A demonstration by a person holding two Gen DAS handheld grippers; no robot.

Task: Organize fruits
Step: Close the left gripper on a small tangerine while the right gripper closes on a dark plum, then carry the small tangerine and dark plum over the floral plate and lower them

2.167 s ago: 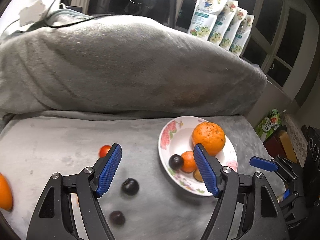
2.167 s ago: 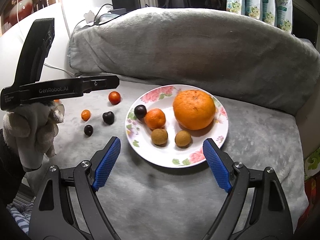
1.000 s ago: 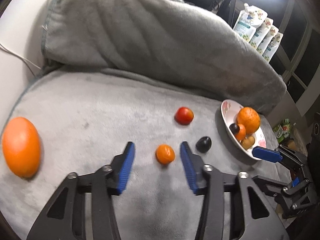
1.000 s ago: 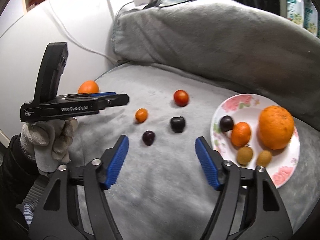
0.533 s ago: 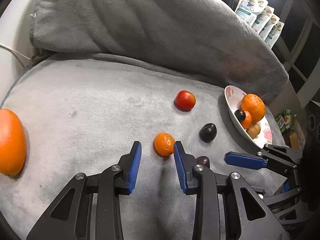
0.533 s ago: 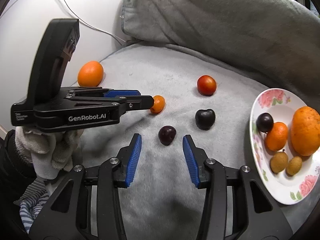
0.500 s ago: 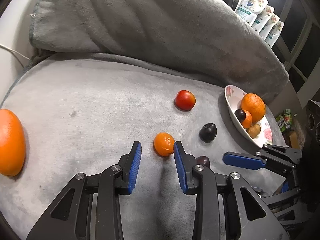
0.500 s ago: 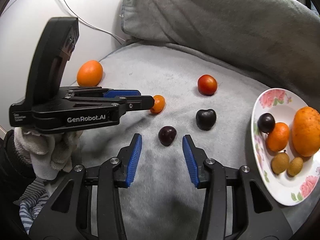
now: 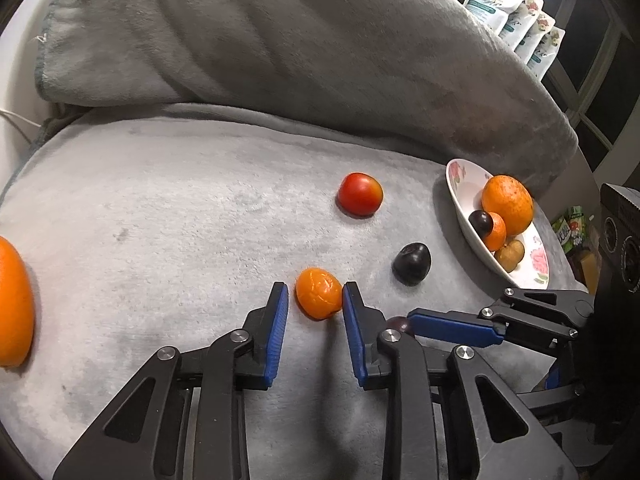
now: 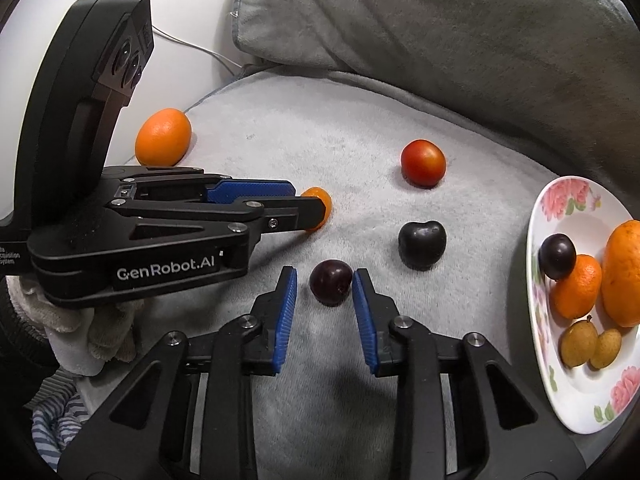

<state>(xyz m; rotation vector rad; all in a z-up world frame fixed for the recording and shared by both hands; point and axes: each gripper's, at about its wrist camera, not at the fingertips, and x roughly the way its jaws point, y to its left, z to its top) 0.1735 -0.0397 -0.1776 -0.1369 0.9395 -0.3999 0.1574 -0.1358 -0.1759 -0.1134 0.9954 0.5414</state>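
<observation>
My left gripper (image 9: 314,292) is open, its blue pads (image 9: 279,320) on either side of a small mandarin (image 9: 319,293) on the grey blanket; the right pad touches it. My right gripper (image 10: 325,280) is open around a dark plum (image 10: 331,282), with small gaps at both sides. A second dark plum (image 10: 422,244) and a red tomato (image 10: 423,163) lie further out. A floral plate (image 10: 576,392) at the right holds a large orange, a mandarin, a plum and two small brown fruits. A large orange (image 10: 163,136) lies at the far left.
A big grey cushion (image 9: 280,40) backs the blanket-covered seat (image 9: 160,208). White refill pouches (image 9: 516,20) stand behind it at the right. A white cable (image 10: 192,46) runs along the wall at the left. The two grippers are close side by side.
Both grippers have moved forward and down and narrowed. The mandarin now sits between the left pads and the dark plum between the right pads.
</observation>
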